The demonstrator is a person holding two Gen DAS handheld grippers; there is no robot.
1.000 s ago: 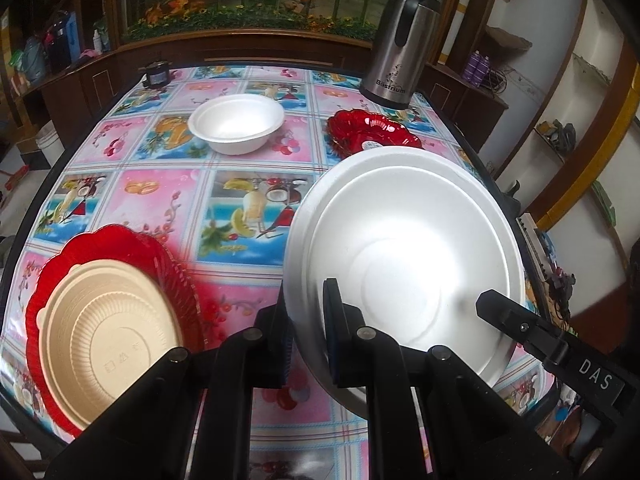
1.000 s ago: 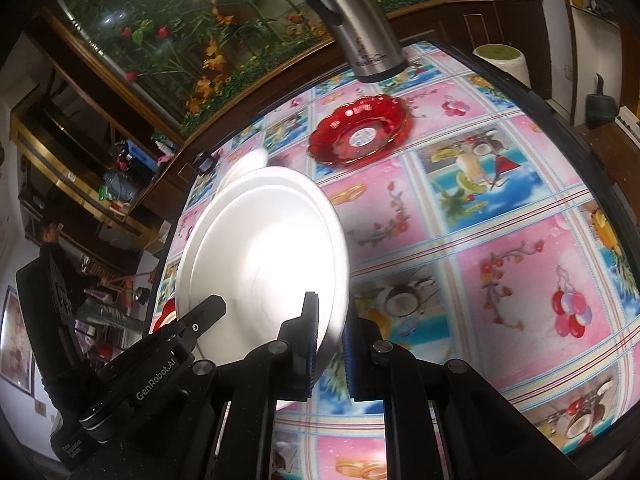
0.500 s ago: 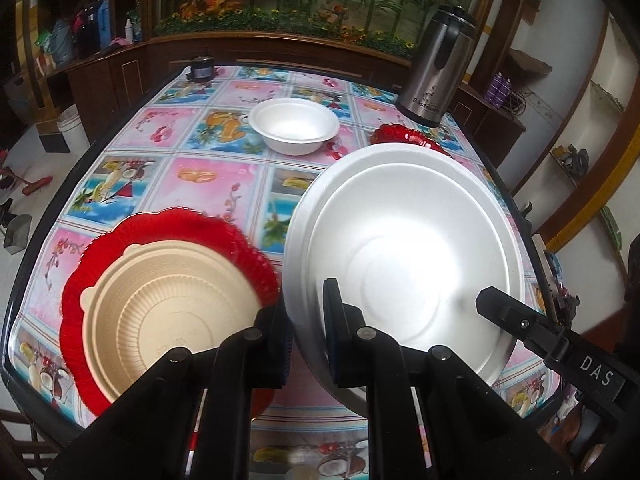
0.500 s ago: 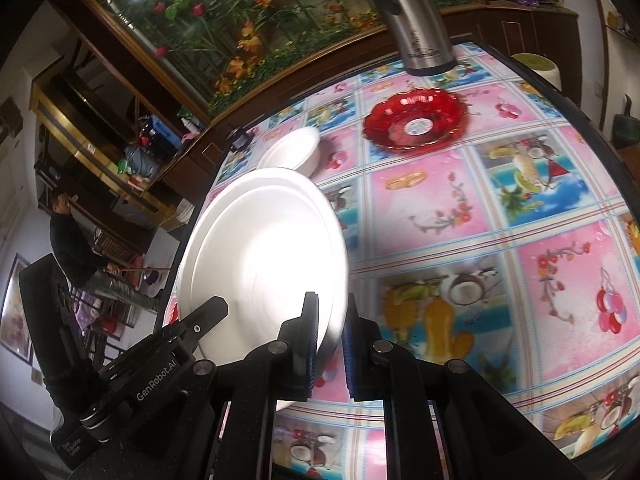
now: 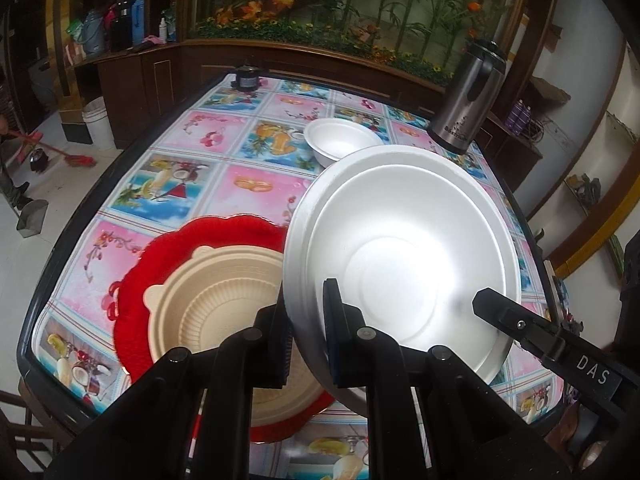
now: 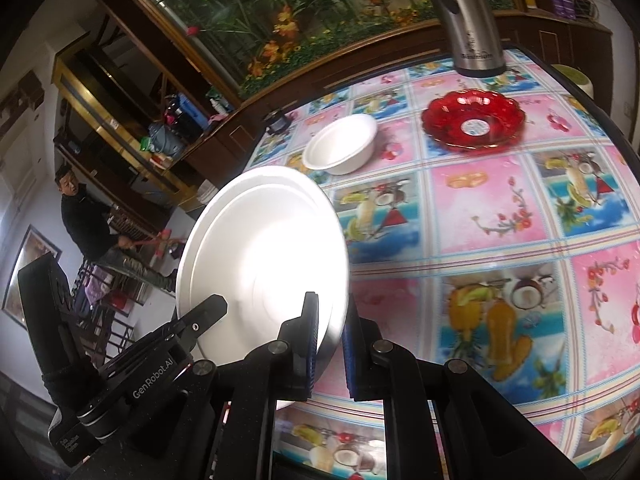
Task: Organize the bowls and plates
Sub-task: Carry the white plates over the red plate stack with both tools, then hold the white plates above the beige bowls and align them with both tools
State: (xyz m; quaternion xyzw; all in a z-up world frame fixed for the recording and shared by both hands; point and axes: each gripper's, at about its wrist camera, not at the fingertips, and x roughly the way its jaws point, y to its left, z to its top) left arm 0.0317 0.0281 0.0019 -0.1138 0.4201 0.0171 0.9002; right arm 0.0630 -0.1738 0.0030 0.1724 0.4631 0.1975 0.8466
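Note:
A large white foam plate point(image 5: 404, 252) is held above the table by both grippers. My left gripper point(image 5: 306, 340) is shut on its near rim; my right gripper point(image 6: 330, 344) is shut on the opposite rim of the same plate point(image 6: 260, 264). Below and left of the plate, a beige ribbed plate point(image 5: 208, 312) lies on a red scalloped plate point(image 5: 160, 264). A small white foam bowl point(image 5: 340, 142) point(image 6: 342, 144) stands further back. A red glass dish point(image 6: 472, 122) sits at the far right.
A steel thermos jug point(image 5: 468, 98) point(image 6: 472, 28) stands at the table's far right corner. A small dark jar point(image 5: 248, 78) sits at the far edge. The table point(image 5: 260, 184) has a fruit-print cloth. A person with a broom point(image 6: 92, 224) is off to the left.
Both grippers have carried the white plate left and toward the near side; the red and beige stack now lies partly under it. The grips are unchanged.

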